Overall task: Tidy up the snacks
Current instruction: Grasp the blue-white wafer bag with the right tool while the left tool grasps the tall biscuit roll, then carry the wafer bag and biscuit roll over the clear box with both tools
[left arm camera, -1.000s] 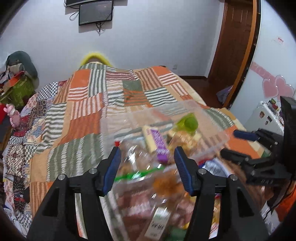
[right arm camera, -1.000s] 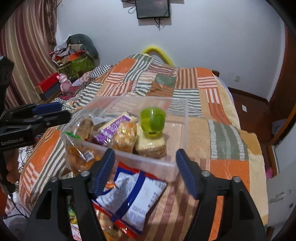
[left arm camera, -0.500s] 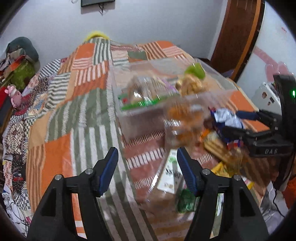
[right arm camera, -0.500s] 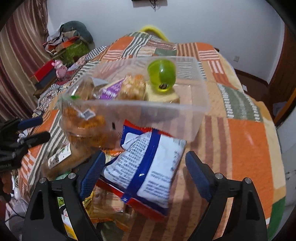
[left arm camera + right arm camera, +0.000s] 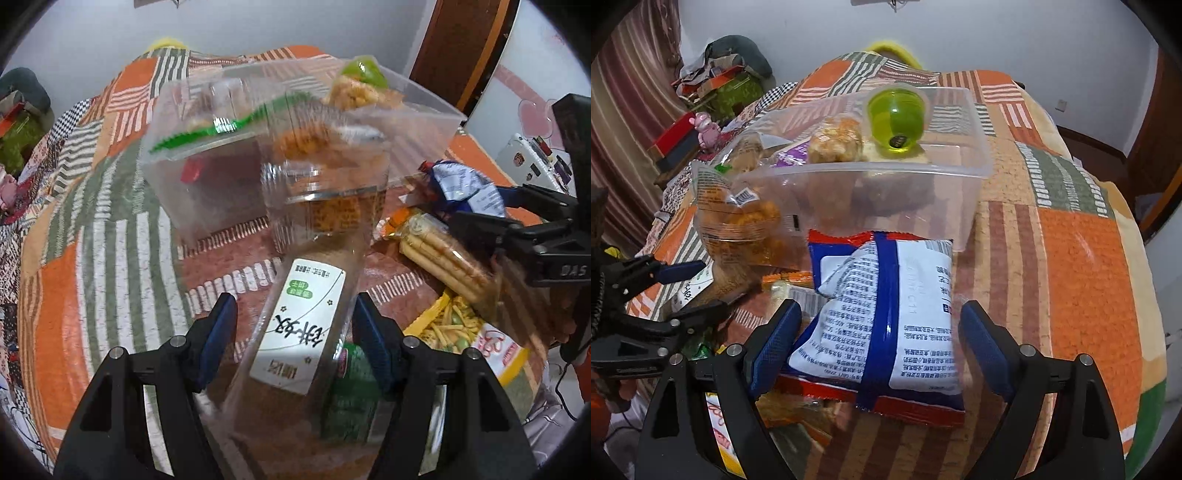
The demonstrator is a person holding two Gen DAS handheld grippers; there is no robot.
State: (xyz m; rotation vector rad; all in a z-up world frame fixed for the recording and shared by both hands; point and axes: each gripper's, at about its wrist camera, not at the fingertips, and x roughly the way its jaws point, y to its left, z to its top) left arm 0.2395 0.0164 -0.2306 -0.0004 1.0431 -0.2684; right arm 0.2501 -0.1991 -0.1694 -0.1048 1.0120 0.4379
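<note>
Between the left gripper's [image 5: 291, 334] spread fingers, a clear white-labelled snack packet [image 5: 306, 328] is lying unpinched; closing crookedly risks it slipping out.

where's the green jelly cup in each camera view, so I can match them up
Left wrist: green jelly cup at top, right of centre, half hidden behind an orange snack at the far end of the clear plastic bin.
Right wrist: cup upper centre, tipped on its side inside the bin.
Shared landmark: the bin.
</note>
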